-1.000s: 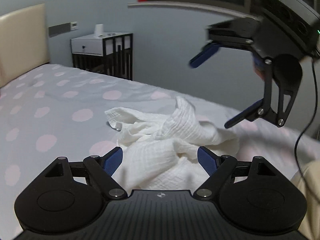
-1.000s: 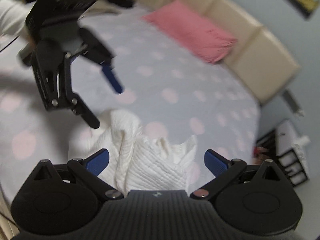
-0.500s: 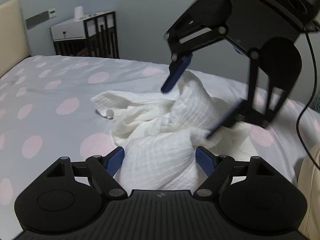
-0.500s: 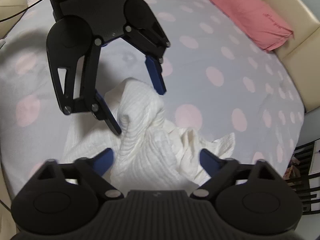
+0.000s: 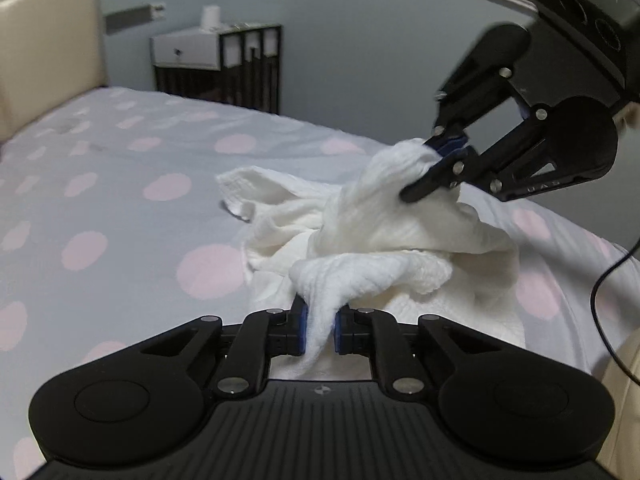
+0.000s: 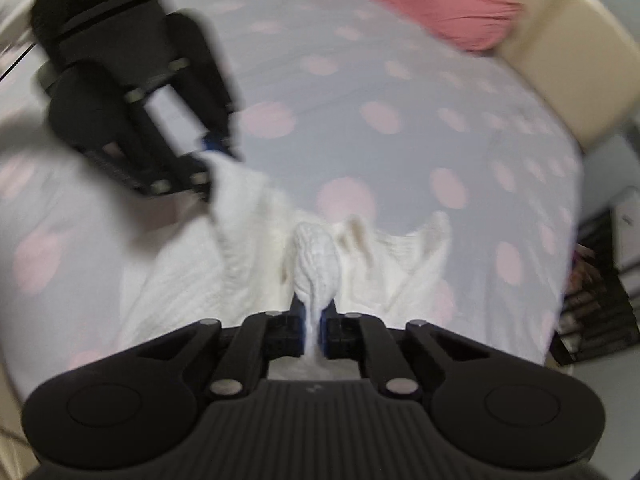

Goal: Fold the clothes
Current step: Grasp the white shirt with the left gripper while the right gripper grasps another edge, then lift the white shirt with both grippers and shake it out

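Note:
A crumpled white garment (image 5: 384, 236) lies on the polka-dot bed (image 5: 120, 184). My left gripper (image 5: 320, 328) is shut on a bunched fold at its near edge. My right gripper (image 5: 440, 160) is shut on another fold and lifts it a little at the right. In the blurred right wrist view the right gripper (image 6: 314, 330) pinches a ridge of the white garment (image 6: 256, 272), and the left gripper (image 6: 208, 152) holds a corner at the upper left. Most of the garment stays in a heap between them.
A black and white nightstand (image 5: 218, 68) stands by the wall at the back. A beige headboard (image 5: 44, 44) is at the left. A pink pillow (image 6: 424, 0) lies by the headboard (image 6: 568, 64). A black cable (image 5: 604, 300) hangs at the right.
Both grippers were open above and beside the garment; now each has shut on a fold of it. The right gripper has raised its fold slightly.

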`<state>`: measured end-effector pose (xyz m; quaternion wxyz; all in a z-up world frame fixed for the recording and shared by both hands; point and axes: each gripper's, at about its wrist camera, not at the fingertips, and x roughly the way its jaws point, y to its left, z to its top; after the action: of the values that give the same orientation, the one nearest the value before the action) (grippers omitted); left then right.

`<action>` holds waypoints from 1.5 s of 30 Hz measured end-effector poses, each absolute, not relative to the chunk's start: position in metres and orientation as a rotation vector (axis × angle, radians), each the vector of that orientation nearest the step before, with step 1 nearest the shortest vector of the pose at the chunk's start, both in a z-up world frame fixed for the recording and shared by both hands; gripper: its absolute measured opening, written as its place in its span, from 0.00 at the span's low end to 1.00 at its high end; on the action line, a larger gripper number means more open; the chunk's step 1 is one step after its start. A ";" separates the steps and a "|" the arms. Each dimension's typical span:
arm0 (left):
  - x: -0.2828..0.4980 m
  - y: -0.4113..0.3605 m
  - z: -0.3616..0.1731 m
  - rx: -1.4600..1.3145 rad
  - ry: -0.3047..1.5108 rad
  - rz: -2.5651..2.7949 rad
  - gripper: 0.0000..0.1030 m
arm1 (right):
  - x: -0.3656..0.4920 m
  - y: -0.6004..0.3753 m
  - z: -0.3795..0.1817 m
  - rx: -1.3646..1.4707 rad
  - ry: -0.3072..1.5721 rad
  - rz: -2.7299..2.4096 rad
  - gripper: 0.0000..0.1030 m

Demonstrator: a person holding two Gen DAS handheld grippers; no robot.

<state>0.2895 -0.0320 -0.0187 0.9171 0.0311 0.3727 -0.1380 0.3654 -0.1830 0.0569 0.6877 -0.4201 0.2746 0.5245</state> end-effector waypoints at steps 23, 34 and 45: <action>0.157 0.074 0.151 -0.065 0.429 0.190 0.10 | 0.314 -0.242 0.207 -0.236 0.226 0.751 0.07; 0.044 0.104 0.239 -0.022 0.288 0.353 0.10 | 0.243 -0.197 0.279 -0.079 0.076 0.846 0.06; -0.056 0.086 0.304 0.051 0.225 0.437 0.10 | 0.156 -0.180 0.336 -0.022 0.035 0.905 0.06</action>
<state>-0.0565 0.0864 0.3041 0.9696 0.0252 0.1115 0.2164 0.1556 -0.1800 0.3363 0.8991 -0.0107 0.0167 0.4373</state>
